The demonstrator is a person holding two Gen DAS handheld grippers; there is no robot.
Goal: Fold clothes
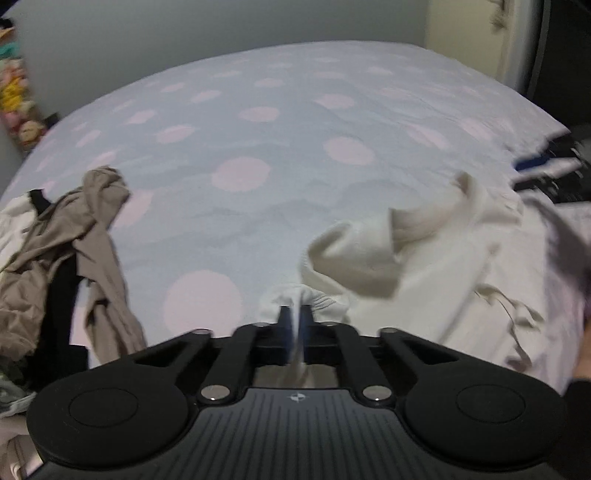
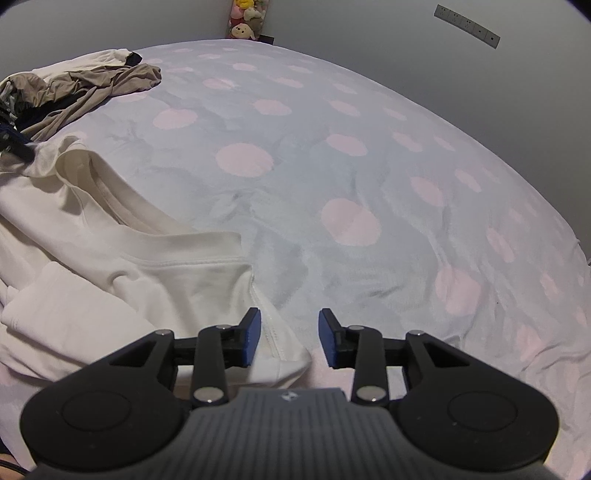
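- One white garment (image 2: 92,266) is seen crumpled on the bed (image 2: 332,155), at its near left side in the right wrist view; a ribbed neckline and a stitched hem are shown.
- One heap of other clothes (image 2: 85,88) is seen at the bed's far left: a beige piece on top, with black and white cloth under it. The exact number of pieces cannot be told.
- In the left wrist view the same heap (image 1: 74,251) lies at the left edge, well apart from the white garment (image 1: 406,251).
- One cover with pink dots on pale blue is spread over the bed.
- A few plush toys (image 2: 245,22) are stacked against the far wall; their count cannot be told.
- Two grippers are shown, both pointed steeply down at the bed.
- The left gripper (image 1: 294,317) is closed, with a fold of the white garment pinched between its fingers.
- The right gripper (image 2: 290,341) is held partly open, nothing gripped; the garment's hem corner lies just under its left finger (image 2: 253,338), and whether it is touched cannot be told.
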